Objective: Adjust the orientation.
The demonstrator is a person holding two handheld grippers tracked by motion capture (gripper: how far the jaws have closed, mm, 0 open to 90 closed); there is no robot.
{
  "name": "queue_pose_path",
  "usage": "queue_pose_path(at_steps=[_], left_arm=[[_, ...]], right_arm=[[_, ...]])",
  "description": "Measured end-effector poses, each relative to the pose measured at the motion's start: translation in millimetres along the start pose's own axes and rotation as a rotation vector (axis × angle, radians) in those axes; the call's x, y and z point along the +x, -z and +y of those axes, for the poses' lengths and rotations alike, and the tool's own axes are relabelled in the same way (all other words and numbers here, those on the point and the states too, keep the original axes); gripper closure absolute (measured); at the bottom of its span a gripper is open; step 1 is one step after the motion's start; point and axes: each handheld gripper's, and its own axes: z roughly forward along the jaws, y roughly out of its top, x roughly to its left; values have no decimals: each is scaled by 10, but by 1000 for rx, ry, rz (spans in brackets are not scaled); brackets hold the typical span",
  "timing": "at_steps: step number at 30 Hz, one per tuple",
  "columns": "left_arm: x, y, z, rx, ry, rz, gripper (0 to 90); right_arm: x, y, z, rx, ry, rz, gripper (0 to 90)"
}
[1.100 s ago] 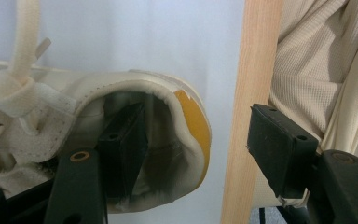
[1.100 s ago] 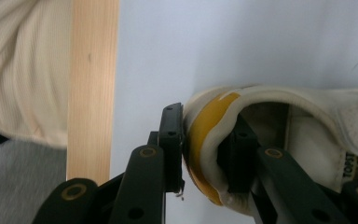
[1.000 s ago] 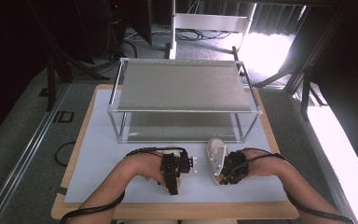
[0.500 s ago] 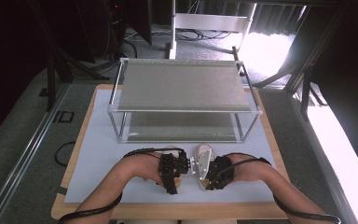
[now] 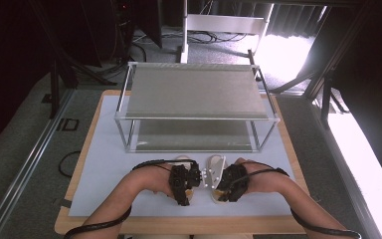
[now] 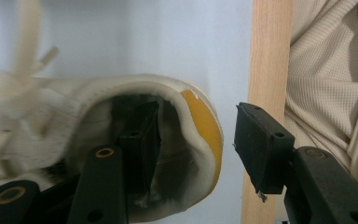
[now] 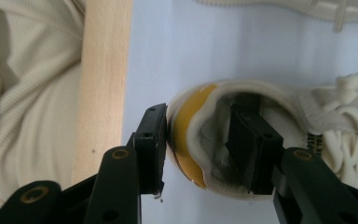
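Observation:
Two cream sneakers with yellow heel patches lie side by side on the white mat, toes toward the rack. In the high view my left gripper [image 5: 181, 184] sits over the heel of the left sneaker [image 5: 183, 160]. My right gripper [image 5: 231, 181] is at the heel of the right sneaker [image 5: 216, 163]. The left gripper [image 6: 196, 135] is open, one jaw inside the left sneaker [image 6: 74, 93] and the other standing clear of its heel. The right gripper [image 7: 198, 135] is shut on the right sneaker's [image 7: 335, 116] heel wall, one jaw pressed on the yellow patch and one inside.
A two-shelf rack [image 5: 196, 92] with a metal frame stands behind the sneakers, mid-table. The white mat [image 5: 109, 169] has free room to the left and right. The table's wooden front edge [image 6: 268, 56] and the person's cream top [image 6: 335, 70] lie just behind the grippers.
My right gripper has brought the right sneaker leftward and nearer, setting it next to the left one. The left gripper has stayed at its sneaker's heel.

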Motion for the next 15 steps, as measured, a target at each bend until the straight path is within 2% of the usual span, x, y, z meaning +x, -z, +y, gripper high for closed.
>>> queue_pose_path(at_steps=[3,4,7,8,9,10,15], left_arm=[[5,-6,-6,-2,6,-5,518],[30,-5,-13,2,-15,-11,550],[37,-30,-15,13,-17,-8,617],[41,-31,-15,10,-19,-19,645],[30,-16,-19,-13,-29,-32,681],[27,-6,-17,-19,-46,-28,723],[-2,-7,-39,-31,-84,-16,742]], right_arm=[[0,-21,-11,0,-2,10,612],[25,-15,-20,-7,14,14,679],[24,-17,-21,-12,20,19,702],[22,-15,-22,-8,10,25,711],[18,-14,-22,-6,8,30,717],[13,-12,-21,-6,7,34,725],[9,-1,-32,-24,7,57,756]])
